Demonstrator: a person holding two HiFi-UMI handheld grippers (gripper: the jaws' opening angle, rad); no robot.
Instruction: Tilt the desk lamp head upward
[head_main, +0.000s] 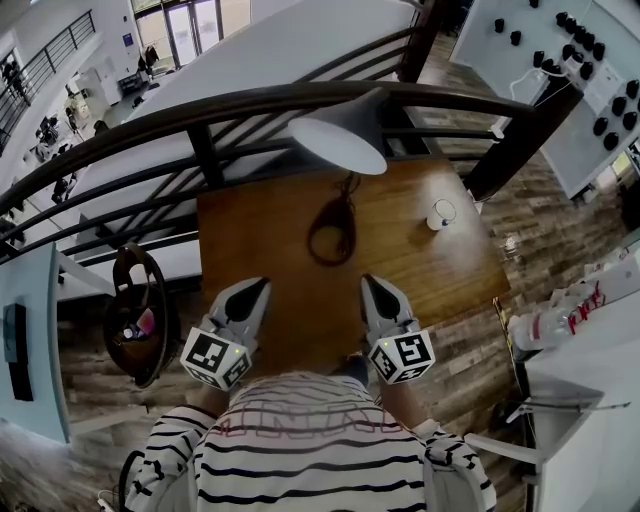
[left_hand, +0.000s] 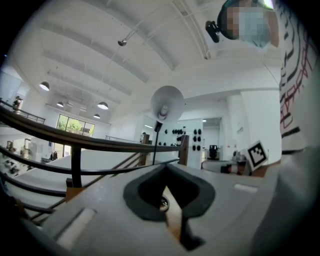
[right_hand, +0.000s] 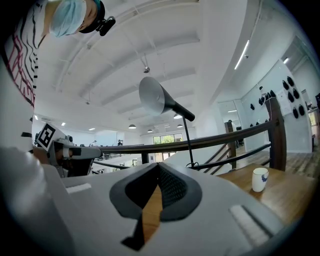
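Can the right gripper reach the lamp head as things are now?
Probably yes: the lamp head stands ahead of and above the right gripper, with open air between; the cup sits off to the side.

White lamp head (head_main: 338, 142), brown wooden desk (head_main: 255, 235)

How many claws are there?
2. The left claw is at the near edge of the wooden table, and the right claw is beside it on the right. Both are shut. None seems hidden.
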